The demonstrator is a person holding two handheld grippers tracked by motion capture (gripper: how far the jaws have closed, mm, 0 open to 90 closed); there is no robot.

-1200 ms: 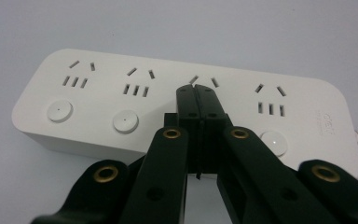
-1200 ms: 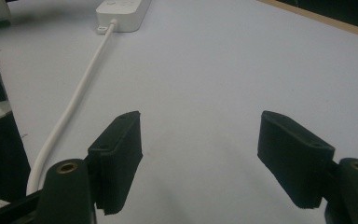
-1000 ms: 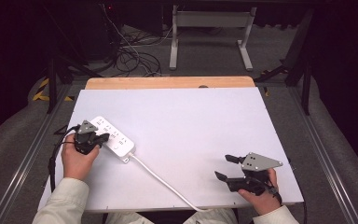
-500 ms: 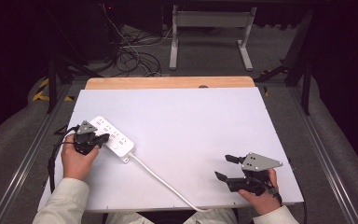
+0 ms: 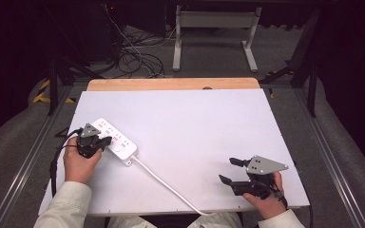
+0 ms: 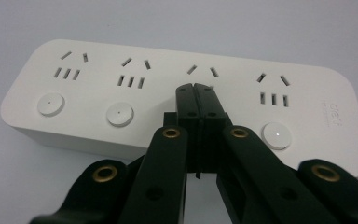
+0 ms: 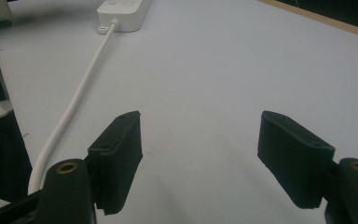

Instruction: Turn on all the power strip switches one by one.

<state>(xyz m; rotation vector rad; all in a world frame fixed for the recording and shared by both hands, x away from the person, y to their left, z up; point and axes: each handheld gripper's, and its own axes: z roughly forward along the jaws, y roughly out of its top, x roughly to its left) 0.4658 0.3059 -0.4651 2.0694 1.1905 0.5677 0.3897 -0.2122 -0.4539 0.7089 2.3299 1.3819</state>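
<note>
A white power strip (image 5: 119, 142) with several sockets and round buttons lies at the table's left. Its white cable (image 5: 164, 184) runs to the front edge. My left gripper (image 5: 107, 141) is shut, its two jaws pressed flat together with nothing between them. In the left gripper view the power strip (image 6: 307, 107) lies crosswise, and my left gripper (image 6: 196, 87) has its tips over the top face at the third socket, hiding the button there. My right gripper (image 5: 227, 170) stands open over bare table at the front right; in the right gripper view my right gripper (image 7: 198, 122) has empty jaws, with the cable (image 7: 74, 107) to its left.
The white table top (image 5: 195, 118) has a wooden strip (image 5: 171, 84) along its far edge. Beyond it are loose cables on the floor (image 5: 133, 54) and a white desk frame (image 5: 214, 33). Metal rails (image 5: 28, 156) run along both sides of the table.
</note>
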